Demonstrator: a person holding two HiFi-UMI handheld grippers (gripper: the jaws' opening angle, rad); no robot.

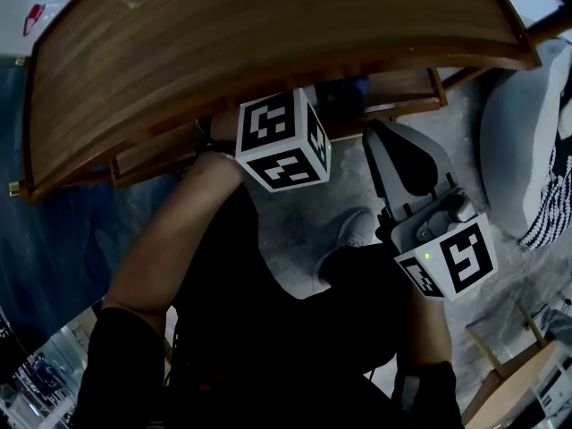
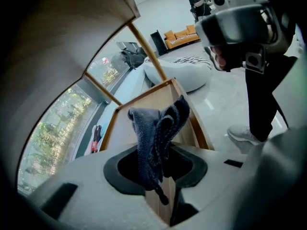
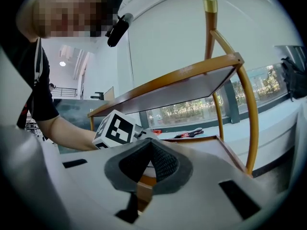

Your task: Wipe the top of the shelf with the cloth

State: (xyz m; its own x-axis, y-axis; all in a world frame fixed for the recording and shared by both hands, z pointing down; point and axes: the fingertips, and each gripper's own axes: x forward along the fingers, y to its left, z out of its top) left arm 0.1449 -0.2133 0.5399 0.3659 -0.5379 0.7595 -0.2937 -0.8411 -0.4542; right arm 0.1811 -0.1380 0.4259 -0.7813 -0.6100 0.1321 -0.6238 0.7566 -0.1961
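Under the shelf top, the left gripper has its jaws clamped on the cloth, with the top above them; the right gripper has its jaws together, empty.

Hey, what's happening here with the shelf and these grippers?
A person holds a gripper in each hand at a wooden shelf. The left gripper has its jaws shut on a dark cloth, down by the lower tier, below the top board. The right gripper is shut and empty.
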